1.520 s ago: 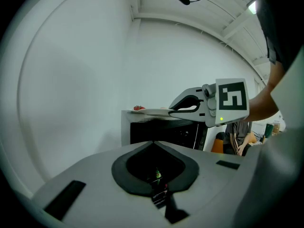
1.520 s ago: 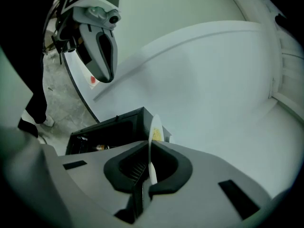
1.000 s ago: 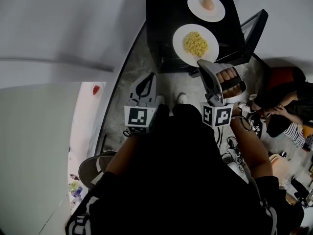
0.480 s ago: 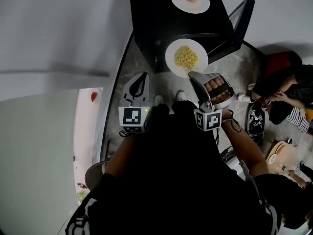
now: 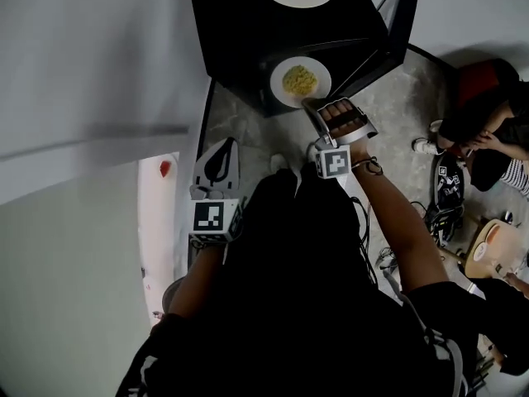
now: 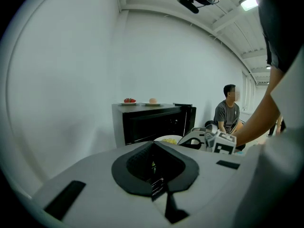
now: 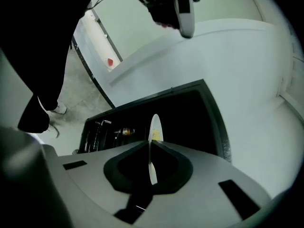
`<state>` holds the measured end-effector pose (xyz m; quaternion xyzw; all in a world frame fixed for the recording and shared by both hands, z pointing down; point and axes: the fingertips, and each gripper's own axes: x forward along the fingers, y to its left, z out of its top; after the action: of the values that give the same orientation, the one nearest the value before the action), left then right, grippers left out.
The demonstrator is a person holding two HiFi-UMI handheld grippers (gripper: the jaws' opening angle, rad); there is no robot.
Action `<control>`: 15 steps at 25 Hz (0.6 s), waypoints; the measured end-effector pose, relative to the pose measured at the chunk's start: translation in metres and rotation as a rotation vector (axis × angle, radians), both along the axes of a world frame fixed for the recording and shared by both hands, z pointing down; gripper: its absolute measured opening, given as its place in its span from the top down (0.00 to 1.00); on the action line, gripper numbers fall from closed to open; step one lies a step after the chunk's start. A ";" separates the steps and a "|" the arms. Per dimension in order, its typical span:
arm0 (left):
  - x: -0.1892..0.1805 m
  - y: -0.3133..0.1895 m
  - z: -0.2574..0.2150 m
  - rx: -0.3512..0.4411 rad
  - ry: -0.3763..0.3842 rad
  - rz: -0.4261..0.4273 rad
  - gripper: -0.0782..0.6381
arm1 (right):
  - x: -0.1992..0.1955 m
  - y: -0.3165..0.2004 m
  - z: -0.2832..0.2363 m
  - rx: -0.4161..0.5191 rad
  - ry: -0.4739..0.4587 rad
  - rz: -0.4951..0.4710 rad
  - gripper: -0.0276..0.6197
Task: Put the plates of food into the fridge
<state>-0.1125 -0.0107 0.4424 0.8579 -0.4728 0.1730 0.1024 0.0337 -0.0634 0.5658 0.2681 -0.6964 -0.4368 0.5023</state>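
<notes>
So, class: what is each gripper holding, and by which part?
The right gripper holds the plate of noodles by its near rim, with the jaws pinched on the edge. The left gripper holds nothing.

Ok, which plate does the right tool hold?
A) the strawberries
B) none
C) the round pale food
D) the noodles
D: the right tool has its jaws shut on the rim of the noodle plate, at the open front of the black fridge.
</notes>
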 end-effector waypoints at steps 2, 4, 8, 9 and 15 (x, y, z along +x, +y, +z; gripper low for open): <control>-0.003 0.001 -0.002 -0.026 0.012 0.002 0.86 | 0.001 -0.011 0.024 -0.017 0.006 0.019 0.91; -0.006 0.006 -0.004 -0.037 0.024 0.004 0.86 | 0.004 -0.018 0.048 -0.041 0.016 0.032 0.91; -0.013 0.008 0.000 -0.030 -0.001 0.023 0.86 | 0.007 -0.038 0.085 -0.060 0.006 0.050 0.91; -0.015 0.007 0.003 -0.034 -0.005 0.023 0.86 | 0.008 -0.042 0.095 -0.060 0.012 0.052 0.91; -0.021 -0.012 0.007 -0.010 0.019 -0.022 0.86 | 0.014 -0.063 0.156 -0.114 0.046 0.089 0.91</control>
<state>-0.1333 -0.0222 0.4493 0.8538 -0.4801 0.1661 0.1132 0.0479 -0.1264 0.7216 0.2596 -0.6958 -0.3797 0.5516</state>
